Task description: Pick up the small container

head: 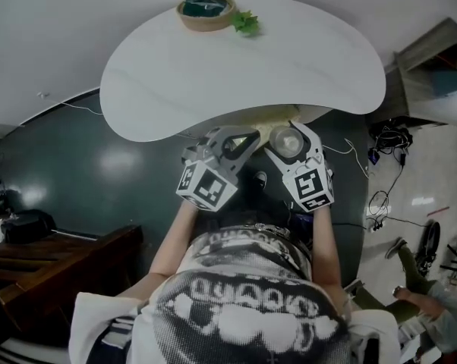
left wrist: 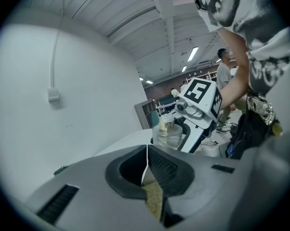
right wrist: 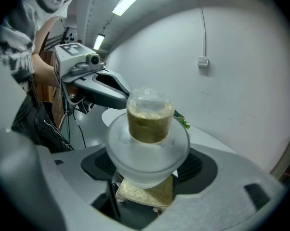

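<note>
Bowl [head: 206,11] w/ teal contents & green sprig [head: 246,23] sit at far edge of white table [head: 236,74], well apart from both grippers. Right gripper [head: 298,152] is clamped on the small container [right wrist: 147,138], held in the air just off table's near edge, above dark floor [head: 77,173]. Left gripper [left wrist: 147,171] is just left of it, jaws pressed together. Right gripper view only: container is clear w/ tan stuff in its top part; white wall w/ socket [right wrist: 202,60]. Head view only: cables [head: 380,203] at right, wooden furniture [head: 54,264] near left.
</note>
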Demonstrator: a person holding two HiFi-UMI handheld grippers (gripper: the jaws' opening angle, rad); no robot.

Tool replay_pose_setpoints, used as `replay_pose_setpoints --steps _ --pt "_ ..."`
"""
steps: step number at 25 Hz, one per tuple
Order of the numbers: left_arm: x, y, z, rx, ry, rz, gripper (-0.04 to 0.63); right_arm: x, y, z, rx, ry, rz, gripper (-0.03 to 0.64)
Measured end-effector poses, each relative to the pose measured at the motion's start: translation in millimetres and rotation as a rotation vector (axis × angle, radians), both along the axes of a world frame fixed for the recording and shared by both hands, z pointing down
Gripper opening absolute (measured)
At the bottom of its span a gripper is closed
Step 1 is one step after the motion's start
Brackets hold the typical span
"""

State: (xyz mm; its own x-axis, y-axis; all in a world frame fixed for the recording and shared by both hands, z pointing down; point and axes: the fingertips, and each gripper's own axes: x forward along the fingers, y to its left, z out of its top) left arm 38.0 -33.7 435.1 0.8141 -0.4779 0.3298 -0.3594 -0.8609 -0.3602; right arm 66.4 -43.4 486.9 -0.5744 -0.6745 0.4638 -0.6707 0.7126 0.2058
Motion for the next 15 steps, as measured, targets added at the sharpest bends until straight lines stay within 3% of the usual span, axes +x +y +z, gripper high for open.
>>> replay_pose_setpoints --steps 15 --pt "1.7 17.5 0.7 0.015 -0.006 -0.002 0.006 4.9 20.7 2.8 0.005 0.022 0.004 0.342"
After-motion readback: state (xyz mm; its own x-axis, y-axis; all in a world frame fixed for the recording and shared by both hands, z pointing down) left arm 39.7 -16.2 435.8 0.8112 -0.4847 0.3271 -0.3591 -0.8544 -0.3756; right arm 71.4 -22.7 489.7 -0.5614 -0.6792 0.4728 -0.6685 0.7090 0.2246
